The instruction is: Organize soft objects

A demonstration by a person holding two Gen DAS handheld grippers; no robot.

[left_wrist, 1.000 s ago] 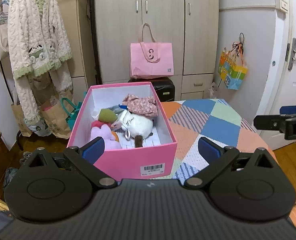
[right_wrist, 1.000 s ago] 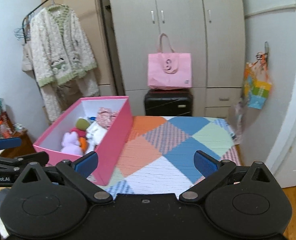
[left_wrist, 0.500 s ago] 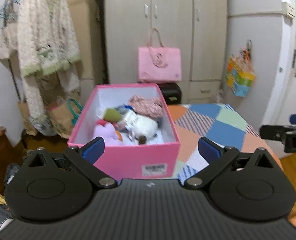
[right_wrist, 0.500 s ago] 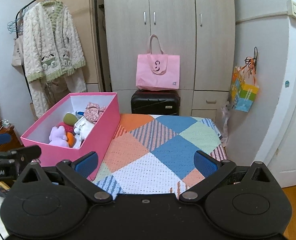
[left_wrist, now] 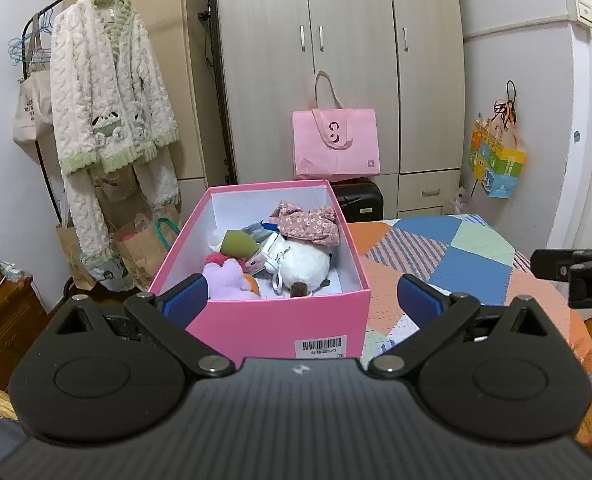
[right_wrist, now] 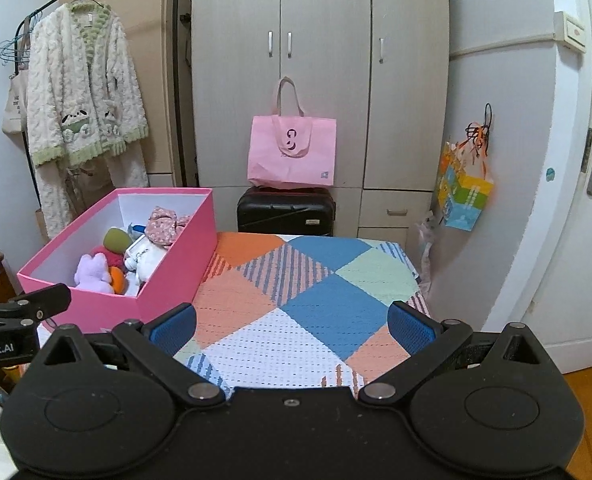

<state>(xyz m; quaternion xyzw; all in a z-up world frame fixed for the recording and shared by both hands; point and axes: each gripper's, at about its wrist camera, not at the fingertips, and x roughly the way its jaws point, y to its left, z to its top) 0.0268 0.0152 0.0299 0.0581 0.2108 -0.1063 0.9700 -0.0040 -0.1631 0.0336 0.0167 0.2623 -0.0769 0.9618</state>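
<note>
A glossy pink cardboard box (left_wrist: 280,320) with a white lining and a barcode label stands at the left edge of the bench, on its knitted patchwork cover (right_wrist: 303,304) of orange, blue and mint diamonds. Inside lie soft things: a white plush toy (left_wrist: 303,266), a lilac plush (left_wrist: 228,280), an olive-green rounded piece (left_wrist: 238,242) and a floral fabric piece (left_wrist: 305,222). The left tool (left_wrist: 301,298) hangs released, fingers wide, before the box's near wall; the right tool (right_wrist: 292,326) is likewise spread over the bare cover, empty.
</note>
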